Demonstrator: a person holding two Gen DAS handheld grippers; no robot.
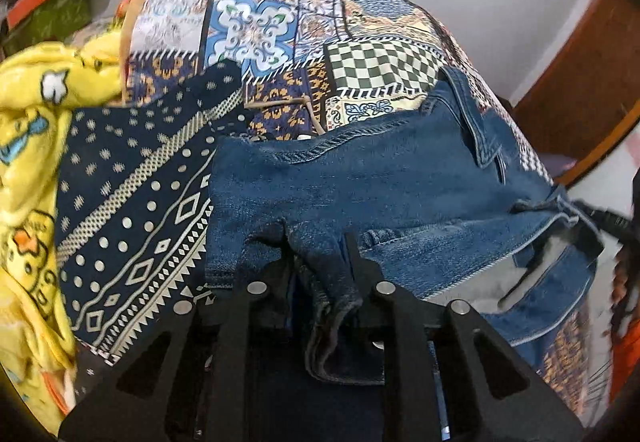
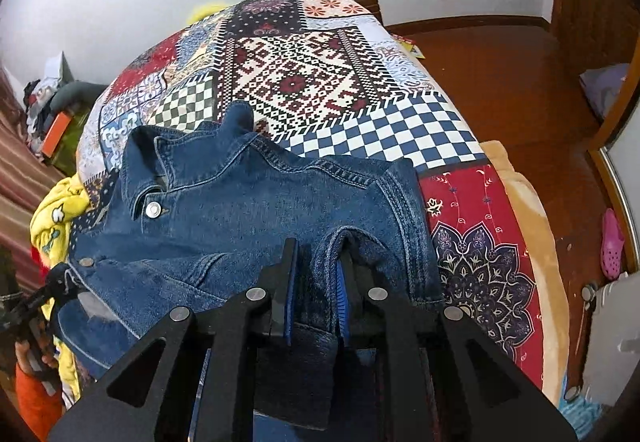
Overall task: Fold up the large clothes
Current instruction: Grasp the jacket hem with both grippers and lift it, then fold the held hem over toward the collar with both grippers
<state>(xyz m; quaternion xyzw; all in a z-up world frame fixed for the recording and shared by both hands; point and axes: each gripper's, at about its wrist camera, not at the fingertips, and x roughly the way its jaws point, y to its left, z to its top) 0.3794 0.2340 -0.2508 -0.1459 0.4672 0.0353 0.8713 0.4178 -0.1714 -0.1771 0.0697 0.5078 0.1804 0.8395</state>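
Denim jacket [image 2: 248, 202] is spread on the patchwork bedspread [image 2: 320, 90], beside a navy patterned garment [image 1: 132, 210]. Denim folds are pinched tight in left gripper [image 1: 316, 242] and right gripper [image 2: 318, 254]. Both edges are best kept level and taut while folded over.

The right claw [image 2: 316, 262] is clamped on a fold of the blue denim jacket [image 2: 240, 210], bunched cloth pinched between its two black fingers. Ahead and to its left the jacket's collar and a silver button [image 2: 153, 209] face up. The jacket lies on a patchwork bedspread [image 2: 312, 82]. Far left of the claw sits a yellow cartoon-print garment [image 2: 56, 218], and the left claw [image 2: 44, 292] meets the jacket's edge.
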